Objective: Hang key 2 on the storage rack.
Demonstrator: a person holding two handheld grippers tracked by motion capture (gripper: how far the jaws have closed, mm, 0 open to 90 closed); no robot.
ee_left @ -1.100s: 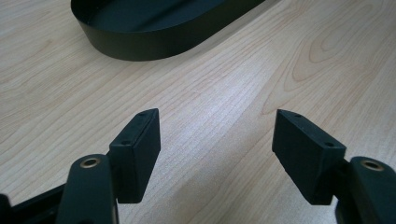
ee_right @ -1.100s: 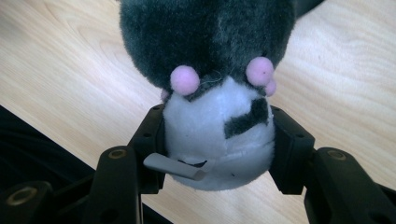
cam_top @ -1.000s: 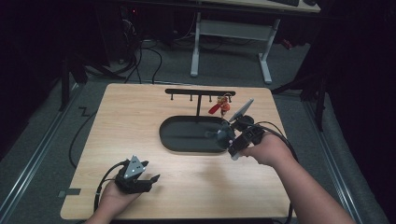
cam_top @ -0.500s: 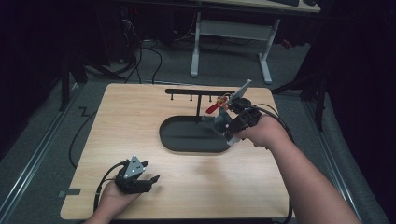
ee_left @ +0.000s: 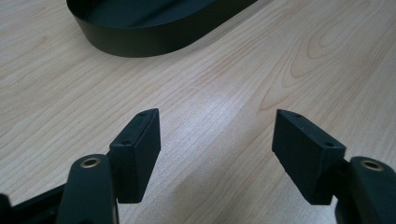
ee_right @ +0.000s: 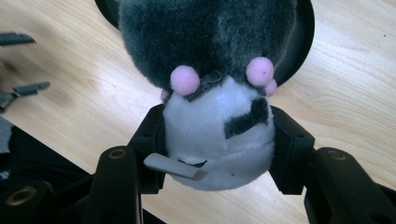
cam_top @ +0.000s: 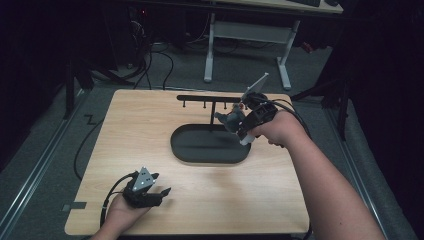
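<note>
Above the tabletop point(cam_top: 200, 200) in the high view, my right gripper point(cam_top: 239, 120) holds a grey plush toy point(cam_top: 229, 119) in the air over the far right end of the black oval tray point(cam_top: 210, 156), close to the black hook rack point(cam_top: 210, 99) that rises behind it. My right forearm reaches in from the lower right, wrist cocked so the jaws point left and a little away from me. My left gripper point(cam_top: 159, 192) rests low near the front left edge, hand flat behind it, well apart from the tray.

Seen along my left gripper's point(ee_left: 217, 154) own view, the jaws stand wide apart with bare wood between them and the tray's wall point(ee_left: 154, 39) farther ahead.

Down the right gripper point(ee_right: 217, 144) view, my jaws are clamped on the toy's white part, both pads pressing its sides, the grey plush toy point(ee_right: 210, 42) hanging out ahead over the tray. I judge the step is carrying it; I should keep the squeeze even, since soft plush can slip, and steer clear of the rack's hooks
</note>
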